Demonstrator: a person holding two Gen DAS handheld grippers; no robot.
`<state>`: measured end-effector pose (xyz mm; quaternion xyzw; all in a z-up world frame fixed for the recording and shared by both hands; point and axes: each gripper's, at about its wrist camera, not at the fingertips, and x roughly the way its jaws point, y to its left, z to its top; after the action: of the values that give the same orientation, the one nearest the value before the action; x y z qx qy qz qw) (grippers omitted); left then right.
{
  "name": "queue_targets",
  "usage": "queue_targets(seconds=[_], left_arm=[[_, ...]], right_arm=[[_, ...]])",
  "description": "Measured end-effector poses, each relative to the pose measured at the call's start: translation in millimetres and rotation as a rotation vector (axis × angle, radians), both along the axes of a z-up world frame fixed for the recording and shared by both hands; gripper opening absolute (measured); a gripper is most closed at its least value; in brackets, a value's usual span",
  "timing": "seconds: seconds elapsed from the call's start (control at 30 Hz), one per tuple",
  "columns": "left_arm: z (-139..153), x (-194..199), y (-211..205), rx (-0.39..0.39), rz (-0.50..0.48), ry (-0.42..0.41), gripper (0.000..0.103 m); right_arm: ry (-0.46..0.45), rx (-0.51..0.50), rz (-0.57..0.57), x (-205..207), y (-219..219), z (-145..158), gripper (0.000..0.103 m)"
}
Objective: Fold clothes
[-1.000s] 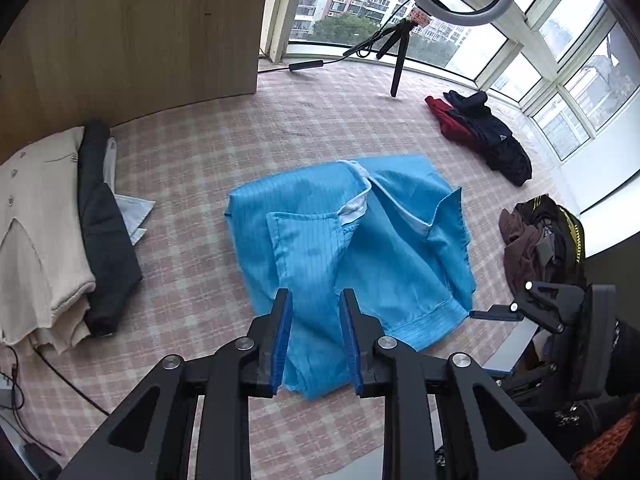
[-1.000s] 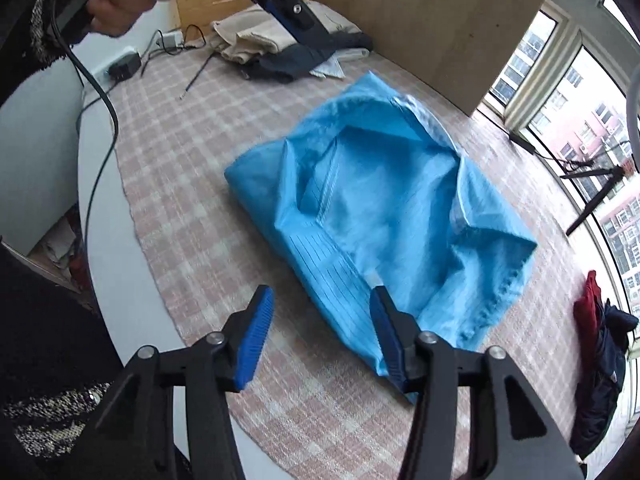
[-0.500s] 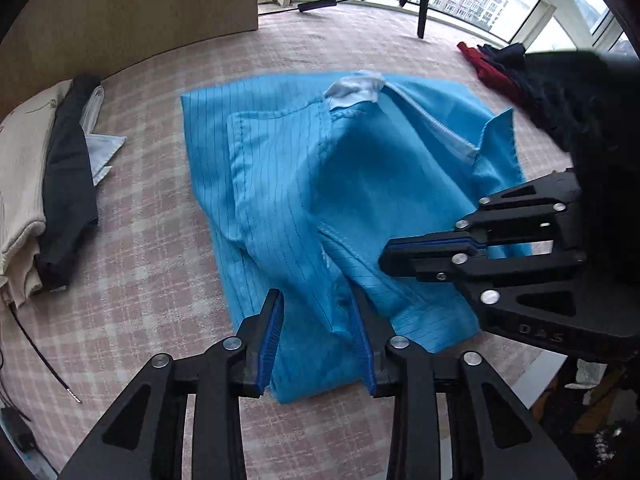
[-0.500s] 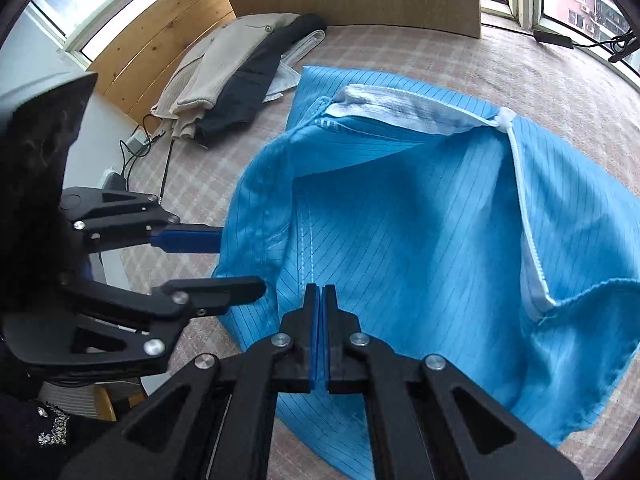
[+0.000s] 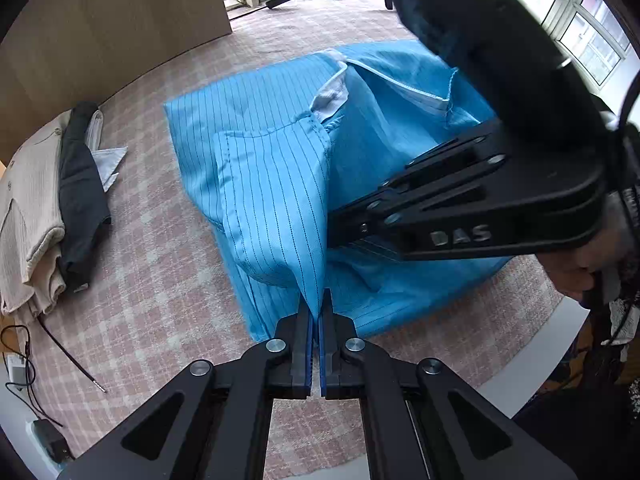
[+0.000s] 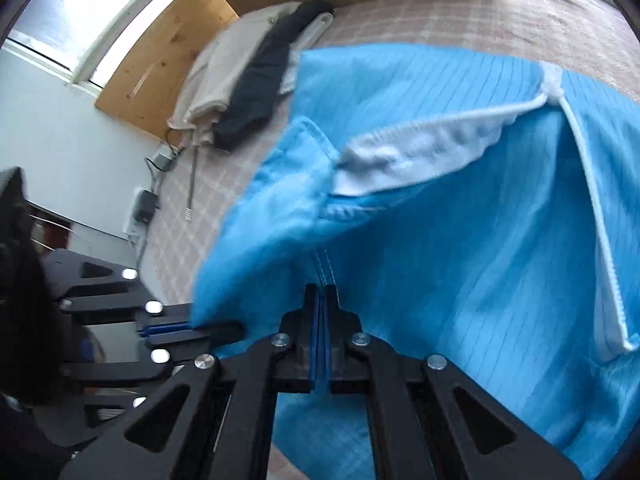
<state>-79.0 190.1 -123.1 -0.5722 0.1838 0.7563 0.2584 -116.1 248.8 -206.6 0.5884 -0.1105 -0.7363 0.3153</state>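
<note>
Here we see the blue shirt (image 5: 276, 168) lying rumpled on the pink checked cloth (image 5: 160, 288) that covers the tabletop (image 5: 532, 352), its near part pulled up off the cloth into a ridge. It is thin, with dark pinstripes, and a white band (image 6: 416, 148) runs along the inside of its opening; a white zip (image 6: 600, 232) goes down from that band on the right wrist view.

The left tongs (image 5: 315, 320) are pressed together on a fold of the near edge, the blue fabric rising straight out from between the pads. The right tongs (image 6: 321, 320) are likewise pinched on the fabric, at a stitched seam. The two grips lie close, just beside each other; on the left wrist view the right tongs reach in from the right and their tips vanish behind the raised fold.

A hand (image 5: 580, 264) grips the right tool at the right edge of that view.

To the left, well apart from the shirt, sits a stack of clothes (image 5: 28, 216): a cream piece, a dark one beside it, something pale underneath. A cable (image 5: 68, 356) trails over the cloth near the stack. Behind stands a wooden board (image 5: 100, 28), with windows (image 5: 580, 28) beyond.
</note>
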Motion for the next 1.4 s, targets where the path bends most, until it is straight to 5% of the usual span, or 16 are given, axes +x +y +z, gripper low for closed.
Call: queue_targets(seconds=[0.2,0.37,0.47,0.67,0.77,0.9,1.23,1.27,1.37,1.4], left_arm=[[-16,10,-1,-0.006,-0.045,-0.071,0.011],[31,7,-35,0.157,0.013,-0.048,0.027],[41,-8,-31,0.153,-0.003,0.027,0.031],[21,-18,25,0.238,-0.138,-0.049,0.032],[18,0,63,0.307,-0.189,-0.112,0.037],[0,-4,95,0.382,-0.100,-0.192,0.037],[-29,-30,103,0.431,0.250,-0.179,0.036],[-30,-30,105,0.428,0.263,-0.170,0.034],[-31,-27,106,0.448,0.284,-0.155,0.006],[-31,-26,106,0.454,0.291,-0.150,0.006]], right_arm=[[0.024,-0.089,-0.100,29,50,33,0.002],[0.155,-0.037,-0.295,72,129,84,0.003],[0.164,0.007,-0.408,81,163,85,0.003],[0.129,0.099,-0.456,69,188,73,0.008],[0.163,0.096,-0.399,57,188,87,0.017],[0.233,0.145,-0.237,31,177,104,0.036],[0.198,0.150,0.202,-25,147,86,0.036],[0.186,0.142,0.243,-27,143,83,0.036],[0.169,0.150,0.357,-28,130,77,0.036],[0.163,0.155,0.389,-28,127,75,0.036]])
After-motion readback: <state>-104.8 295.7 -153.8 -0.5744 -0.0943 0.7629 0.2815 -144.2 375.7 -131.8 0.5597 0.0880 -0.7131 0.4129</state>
